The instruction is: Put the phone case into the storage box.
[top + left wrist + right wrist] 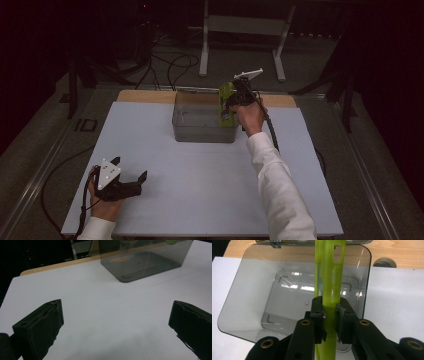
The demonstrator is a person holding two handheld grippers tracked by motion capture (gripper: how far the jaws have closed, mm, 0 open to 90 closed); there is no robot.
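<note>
Pinched upright in the right tool (329,320), the slotted green plastic piece (329,272) hangs over the clear bin (239,290), seemingly near its right wall, so lower it straight before releasing, while the left tool (131,169) rests spread on the counter (200,180).

The white table top (200,190) covers most of the high view, with a strip of bare wood (145,96) along its far edge — in the right gripper view that wood (402,252) shows a round dark fitting (384,263) set into it. Behind the table, on the grey floor (310,65), stands a white metal frame (245,25) on two legs, and black cables (172,65) loop beside it. A metal rail (35,180) runs along the table's left side — a small dark square plate (87,125) lies near it. A red light (145,6) glows in the dark background.
</note>
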